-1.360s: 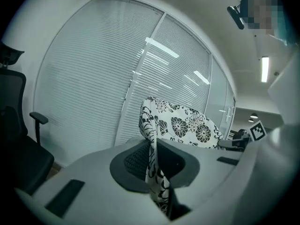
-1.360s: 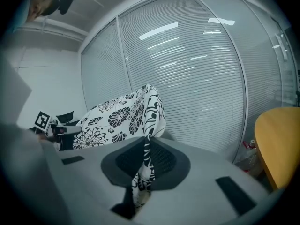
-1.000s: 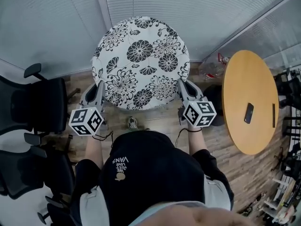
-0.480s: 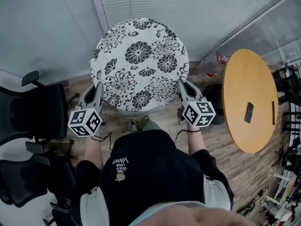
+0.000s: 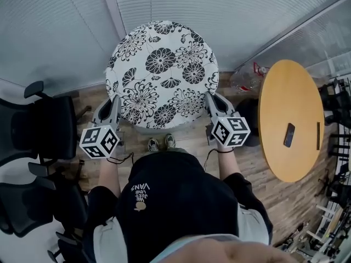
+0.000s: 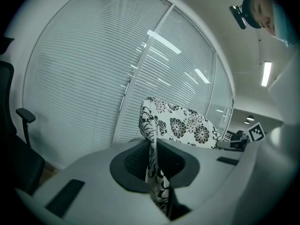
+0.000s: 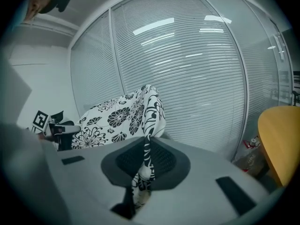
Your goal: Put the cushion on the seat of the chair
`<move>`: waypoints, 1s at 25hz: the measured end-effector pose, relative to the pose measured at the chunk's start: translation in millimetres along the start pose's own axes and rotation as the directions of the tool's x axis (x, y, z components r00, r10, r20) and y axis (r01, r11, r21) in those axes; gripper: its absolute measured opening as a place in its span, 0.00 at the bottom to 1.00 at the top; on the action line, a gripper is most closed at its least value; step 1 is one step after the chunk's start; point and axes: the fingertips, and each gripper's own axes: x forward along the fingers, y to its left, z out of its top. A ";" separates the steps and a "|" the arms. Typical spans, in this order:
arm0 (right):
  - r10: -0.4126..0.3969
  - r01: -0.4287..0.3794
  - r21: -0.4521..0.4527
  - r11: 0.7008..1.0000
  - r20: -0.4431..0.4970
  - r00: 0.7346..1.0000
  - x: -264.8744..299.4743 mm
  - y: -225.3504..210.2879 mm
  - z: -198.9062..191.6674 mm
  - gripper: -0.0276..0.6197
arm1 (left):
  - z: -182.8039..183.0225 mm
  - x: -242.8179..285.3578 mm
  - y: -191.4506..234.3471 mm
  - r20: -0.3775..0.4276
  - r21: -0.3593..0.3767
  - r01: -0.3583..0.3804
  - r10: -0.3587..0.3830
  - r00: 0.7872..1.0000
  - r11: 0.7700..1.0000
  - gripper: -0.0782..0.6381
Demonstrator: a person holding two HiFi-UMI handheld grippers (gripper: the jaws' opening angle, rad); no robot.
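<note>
Head view has us looking down on the cushion (image 5: pixel 162 73), a round pad in white cloth with black flowers. It is lifted off the floor and spread out in front of us, with its far edge against the blinds (image 5: pixel 230 15).

Our left tool (image 5: pixel 115 106) is clamped on the cushion's near left rim, and our right tool (image 5: pixel 210 102) is clamped on its near right rim, so the pad hangs between the two. In the left gripper view the patterned cloth runs straight down between the two dark pads and is pinched there. The right gripper view shows the same thing, a fold of the rim pressed thin between closed jaws.

Left of the cushion stand the black office chairs (image 5: pixel 41 127), well apart from it. Right of the cushion is the round wooden surface (image 5: pixel 288 92) with a dark phone (image 5: pixel 289 135) lying on it. Below the cushion's near edge our shoes (image 5: pixel 160 143) show on the wooden floor (image 5: pixel 189 141).
</note>
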 end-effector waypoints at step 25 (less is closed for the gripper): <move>0.011 -0.010 0.016 1.000 -0.050 0.999 5.3 -4.5 1.5 0.09 | 1.9 0.9 -0.7 -0.047 -0.010 -0.041 0.041 0.998 0.999 0.16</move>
